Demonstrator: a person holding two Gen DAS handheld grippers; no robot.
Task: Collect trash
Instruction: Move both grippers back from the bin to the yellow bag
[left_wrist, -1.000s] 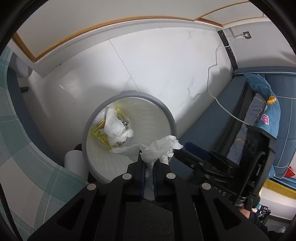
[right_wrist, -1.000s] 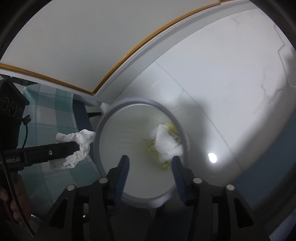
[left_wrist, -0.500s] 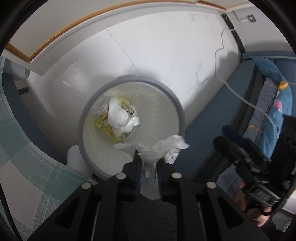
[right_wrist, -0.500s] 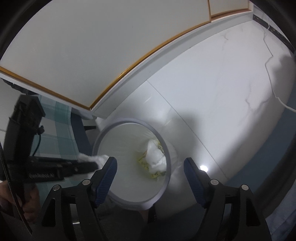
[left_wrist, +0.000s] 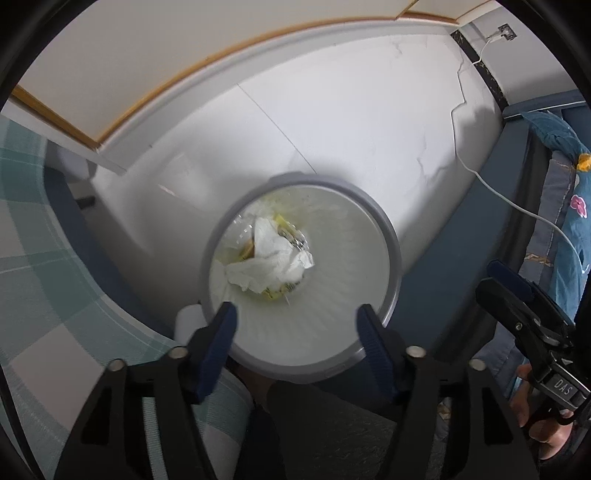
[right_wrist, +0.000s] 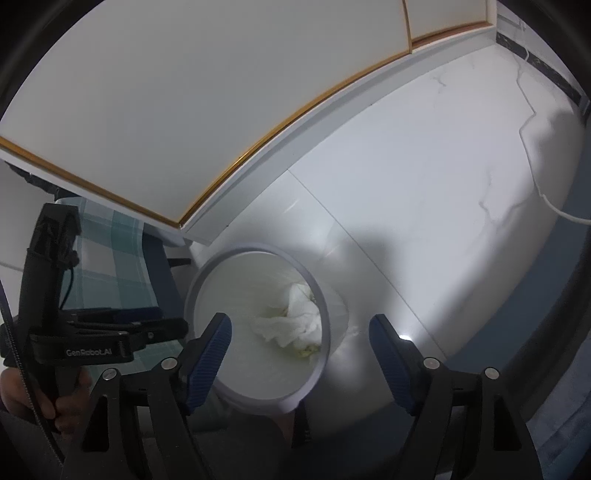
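White marble floor (left_wrist: 369, 122) w/ grey-rimmed trash bin (left_wrist: 391, 240) standing on it, beside a green plaid cloth (left_wrist: 33, 240). L gripper (left_wrist: 297, 334) hung over the bin mouth, jaws wide, nothing btwn them. R gripper (right_wrist: 301, 347) also above the bin, jaws wide, empty. Crumpled white tissue (left_wrist: 269, 264) lay inside at the bin's bottom, on top of yellow wrappers (left_wrist: 275, 293).

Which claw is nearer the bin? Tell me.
Left. The left claw hangs open right over the bin, fingers framing its rim. The right claw, also open, sits off to the bin's right side.
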